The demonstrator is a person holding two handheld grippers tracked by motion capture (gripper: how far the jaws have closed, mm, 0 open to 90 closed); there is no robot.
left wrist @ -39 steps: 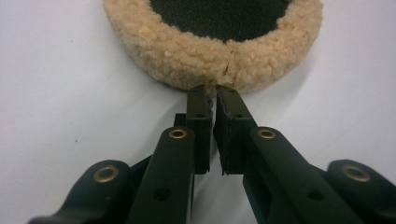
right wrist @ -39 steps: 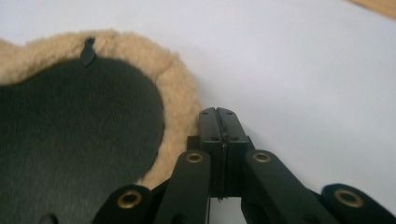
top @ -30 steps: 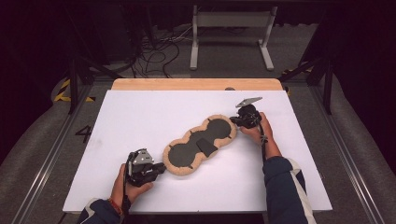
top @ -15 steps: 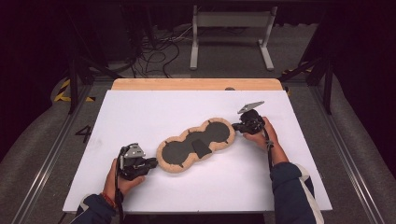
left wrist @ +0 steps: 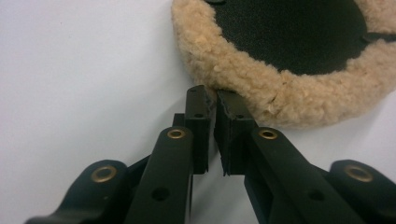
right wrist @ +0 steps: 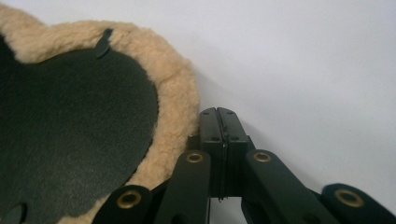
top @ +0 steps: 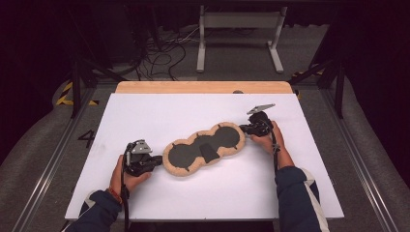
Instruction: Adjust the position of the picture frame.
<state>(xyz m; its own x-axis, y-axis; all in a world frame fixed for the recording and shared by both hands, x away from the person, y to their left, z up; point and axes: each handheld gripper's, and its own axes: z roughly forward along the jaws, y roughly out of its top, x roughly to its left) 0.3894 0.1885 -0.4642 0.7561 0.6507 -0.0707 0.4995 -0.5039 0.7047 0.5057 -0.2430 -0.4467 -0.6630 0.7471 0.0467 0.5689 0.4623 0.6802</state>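
1. High view: a peanut-shaped pad with a tan fleece rim and a dark centre [top: 204, 150] lies flat about mid-table on the white table top [top: 159, 111], running diagonally from lower left up to upper right. There's a small dark tab over its narrow waist. The left gripper [top: 155, 162] sits at the pad's lower-left end, held in the person's left hand [top: 126, 175], nose right against the fleece. The right gripper [top: 244, 129] is at the upper-right end, in the right hand [top: 267, 140], also right at the rim. Behind the white top you can see a strip of bare wooden board [top: 203, 87], and further back on the floor a tangle of black cables [top: 164, 50] and a grey metal stand [top: 240, 34].

2. Left gripper view: the jaws are nearly together, just a thin slit between them, and the tips [left wrist: 213, 100] are tucked into the edge of the fleece rim [left wrist: 261, 88]. Looks like they're nipping a bit of the wool, not the dark inner part. The pad sits top right, white table everywhere else.

3. Right gripper view: the jaws are pressed flat against each other, no gap at all, tips [right wrist: 218, 112] sitting just beside the fleece rim [right wrist: 175, 107], touching or almost touching its outer side. Nothing visible between them, so they're clenched on nothing as far as I can see. The dark centre fills the left side, with a little dark strap stub poking over the rim up top.
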